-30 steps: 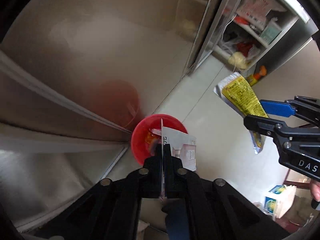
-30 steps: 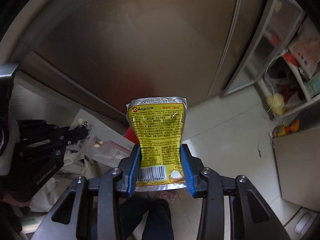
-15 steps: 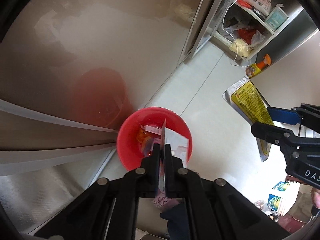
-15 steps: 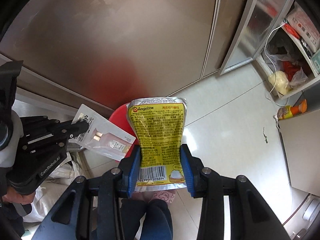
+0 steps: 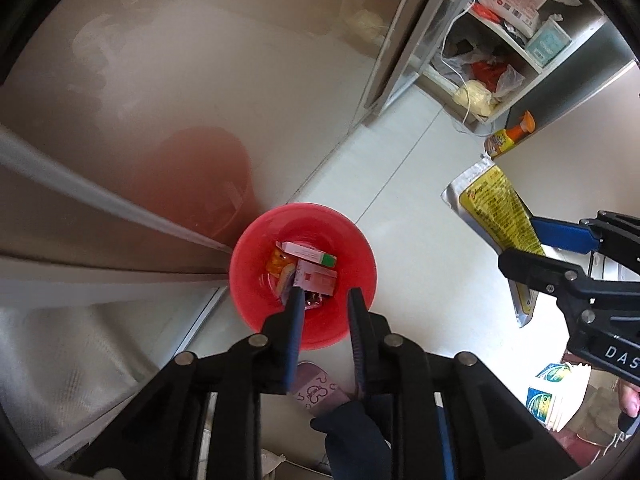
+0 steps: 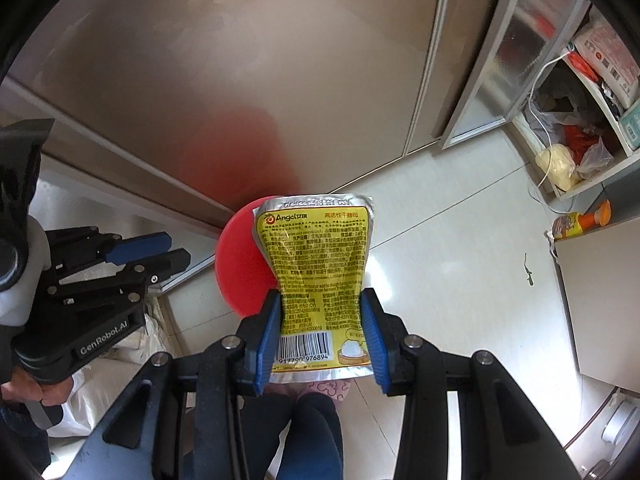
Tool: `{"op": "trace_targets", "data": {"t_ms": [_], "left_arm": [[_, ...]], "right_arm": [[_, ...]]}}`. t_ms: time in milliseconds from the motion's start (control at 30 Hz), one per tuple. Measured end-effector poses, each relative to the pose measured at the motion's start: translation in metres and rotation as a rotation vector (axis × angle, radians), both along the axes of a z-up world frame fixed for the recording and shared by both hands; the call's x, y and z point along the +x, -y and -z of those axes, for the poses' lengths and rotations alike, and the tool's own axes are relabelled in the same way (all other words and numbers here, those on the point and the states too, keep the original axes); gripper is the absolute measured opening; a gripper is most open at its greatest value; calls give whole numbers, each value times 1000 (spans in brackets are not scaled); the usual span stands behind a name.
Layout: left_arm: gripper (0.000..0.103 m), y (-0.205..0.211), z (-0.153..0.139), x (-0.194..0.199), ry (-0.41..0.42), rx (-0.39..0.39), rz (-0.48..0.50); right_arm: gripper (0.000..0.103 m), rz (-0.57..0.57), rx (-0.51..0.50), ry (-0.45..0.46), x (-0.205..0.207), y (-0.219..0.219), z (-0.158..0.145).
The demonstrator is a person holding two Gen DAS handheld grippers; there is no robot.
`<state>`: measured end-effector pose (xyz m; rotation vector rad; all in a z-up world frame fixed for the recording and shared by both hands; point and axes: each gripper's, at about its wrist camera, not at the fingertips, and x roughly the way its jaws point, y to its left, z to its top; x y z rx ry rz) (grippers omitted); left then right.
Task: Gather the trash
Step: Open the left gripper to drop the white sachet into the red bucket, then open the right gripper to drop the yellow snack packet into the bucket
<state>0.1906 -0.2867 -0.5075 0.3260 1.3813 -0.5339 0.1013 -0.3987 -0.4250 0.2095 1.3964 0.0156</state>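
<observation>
Above the red bin (image 5: 303,276) on the floor, the left gripper (image 5: 322,304) has just been opening its jaws, nothing between them; boxes and wrappers (image 5: 308,270) already lie inside. The right gripper (image 6: 320,320) stays clamped on the yellow packet (image 6: 316,272), not yet dropped.

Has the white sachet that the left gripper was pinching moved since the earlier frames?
Yes. The left gripper has just been opening and nothing is between its jaws; the white sachet now lies down inside the red bin with other trash.
</observation>
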Motion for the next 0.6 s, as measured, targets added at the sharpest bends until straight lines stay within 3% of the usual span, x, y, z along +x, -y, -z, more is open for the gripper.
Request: {"op": "trace_targets", "data": {"t_ms": [333,600], "left_arm": [[20,-48,-7,-17,24,2,-90],[31,-78,-6,-20,42,31,-165]], "right_arm": [[38,-118,21,3,3,-34,3],[39,-221,23,-3,15,-54,15]]}}
